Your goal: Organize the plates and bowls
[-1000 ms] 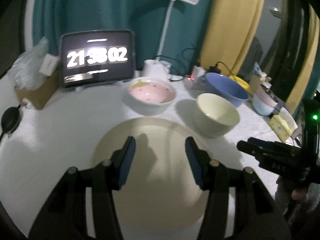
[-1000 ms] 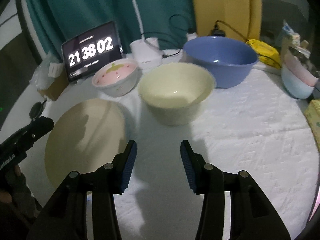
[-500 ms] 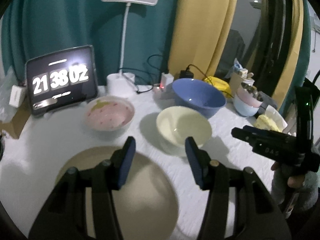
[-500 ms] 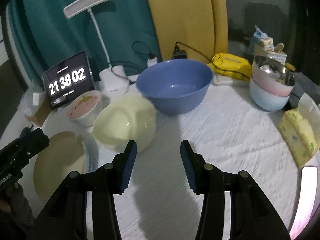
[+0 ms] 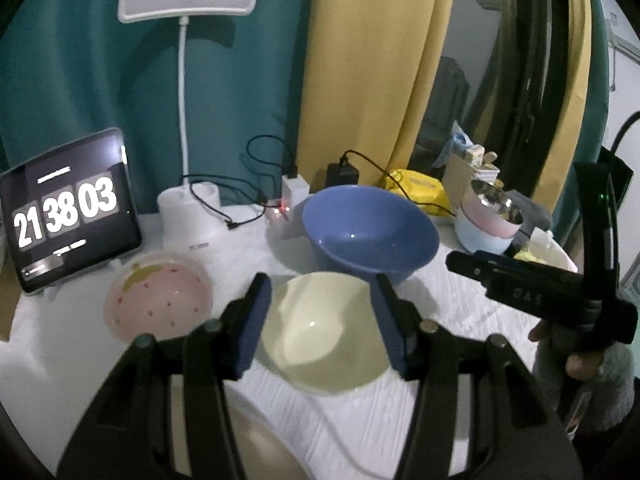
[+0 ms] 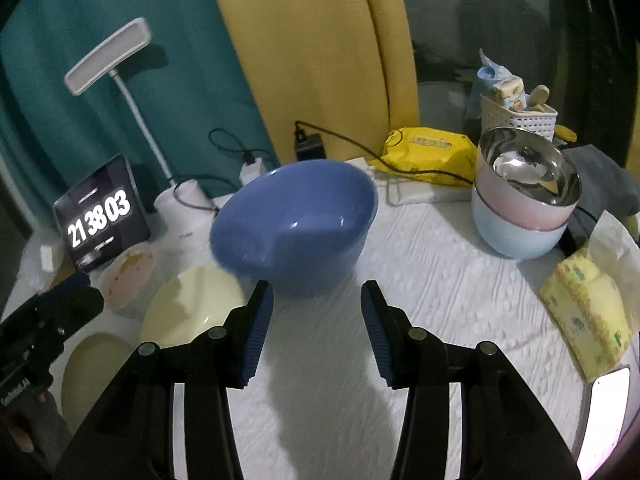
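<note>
Bowls crowd close — pale yellow ceramic bowl [image 5: 324, 336] beneath my left hand-held gripper [image 5: 320, 320], jaws spread, empty; careless descent could knock the big blue bowl [image 5: 370, 232].

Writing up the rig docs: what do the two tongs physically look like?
Both the left tongs and right tongs are alike: black angular plastic arms with round silver pivot bolts, and ribbed blue pads on the fingertips. The right one's body carries faint lettering, a black cable and a green LED.
</note>
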